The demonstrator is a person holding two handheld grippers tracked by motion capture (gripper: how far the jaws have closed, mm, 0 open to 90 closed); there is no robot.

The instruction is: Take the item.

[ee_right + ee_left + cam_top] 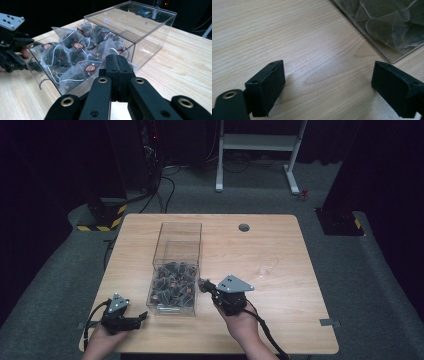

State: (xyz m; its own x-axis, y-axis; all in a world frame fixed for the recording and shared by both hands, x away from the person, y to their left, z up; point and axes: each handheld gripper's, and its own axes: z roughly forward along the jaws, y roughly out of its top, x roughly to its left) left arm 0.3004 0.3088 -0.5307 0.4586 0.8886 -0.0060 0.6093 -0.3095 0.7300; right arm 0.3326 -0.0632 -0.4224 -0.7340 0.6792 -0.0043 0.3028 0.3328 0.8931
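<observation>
We see a clear plastic box (176, 265) standing left of the middle of the wooden table (270, 250) in the high view, its long side running away from the person. Its nearer half is heaped with pyramid tea bags (172, 285) of dark leaves, each with a small red tag; the farther half looks bare.

The right gripper (204, 285) sits just right of the box's near end, at the lower middle of the frame, held in the person's right hand (243, 324). Its tip points toward the box's right wall, very near it. In the right gripper view its jaws are pressed together at the centre of the frame, and we make out nothing between them. Just past them stand the box's clear wall (140, 51) and the heap of tea bags (75, 62), which take up the left and middle of that frame.

The left gripper (141, 317) lies low at the lower left of the high view, just beside the near left corner of the box, held in the left hand (100, 342). In the left gripper view its jaws stand wide apart with bare table (312, 50) between them, and the box's bottom corner (387, 27) shows in the upper right of the frame. The left gripper (11, 47) also appears at the left edge of the right gripper view, beside the box.
</observation>
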